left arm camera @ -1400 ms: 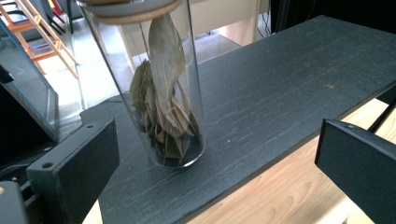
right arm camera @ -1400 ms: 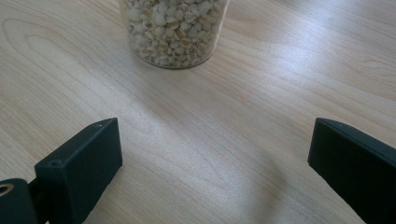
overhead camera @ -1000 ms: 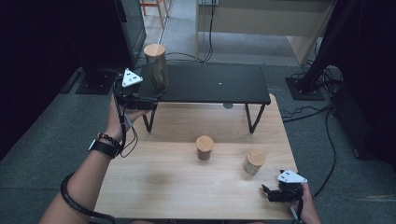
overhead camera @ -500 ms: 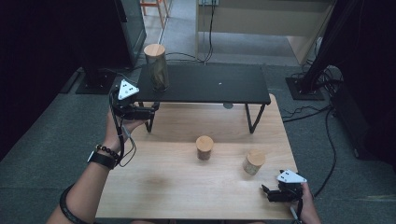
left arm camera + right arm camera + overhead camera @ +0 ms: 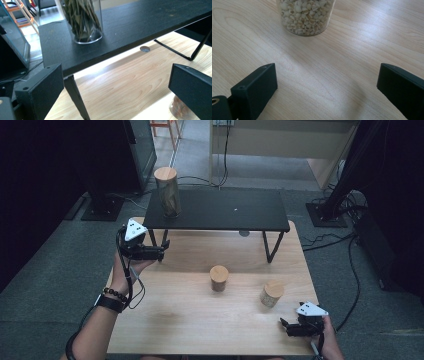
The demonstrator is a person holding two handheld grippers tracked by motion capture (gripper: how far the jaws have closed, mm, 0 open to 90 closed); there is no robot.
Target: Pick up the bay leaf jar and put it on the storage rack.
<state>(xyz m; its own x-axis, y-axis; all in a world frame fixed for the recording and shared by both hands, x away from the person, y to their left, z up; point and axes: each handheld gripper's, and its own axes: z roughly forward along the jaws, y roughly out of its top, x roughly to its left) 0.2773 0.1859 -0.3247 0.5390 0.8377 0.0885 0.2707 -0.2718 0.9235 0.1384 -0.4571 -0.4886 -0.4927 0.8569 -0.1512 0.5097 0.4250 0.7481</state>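
A tall clear jar of dried leaves (image 5: 167,190) with a wooden lid stands on the left end of the black shelf (image 5: 235,210). My left gripper (image 5: 162,249) hovers open off the shelf's near left corner, holding nothing. In the left gripper view, the leaf jar (image 5: 83,22) is ahead on the shelf (image 5: 150,25), and the gripper (image 5: 115,90) is open over the wood. A small lidded jar (image 5: 218,278) stands mid-table. A jar of pale beans (image 5: 272,293) stands to its right. My right gripper (image 5: 285,327) rests open near the table's front right, facing the bean jar (image 5: 305,17).
The wooden table (image 5: 190,320) carries the shelf on thin black legs (image 5: 267,247). A round hole (image 5: 145,49) lies in the tabletop under the shelf. A small jar (image 5: 178,108) peeks from behind my left gripper's right jaw. Cables and dark stands ring the table.
My left gripper has drawn back from beside the leaf jar, down toward the near side of the shelf's left corner. The right gripper has stayed put.
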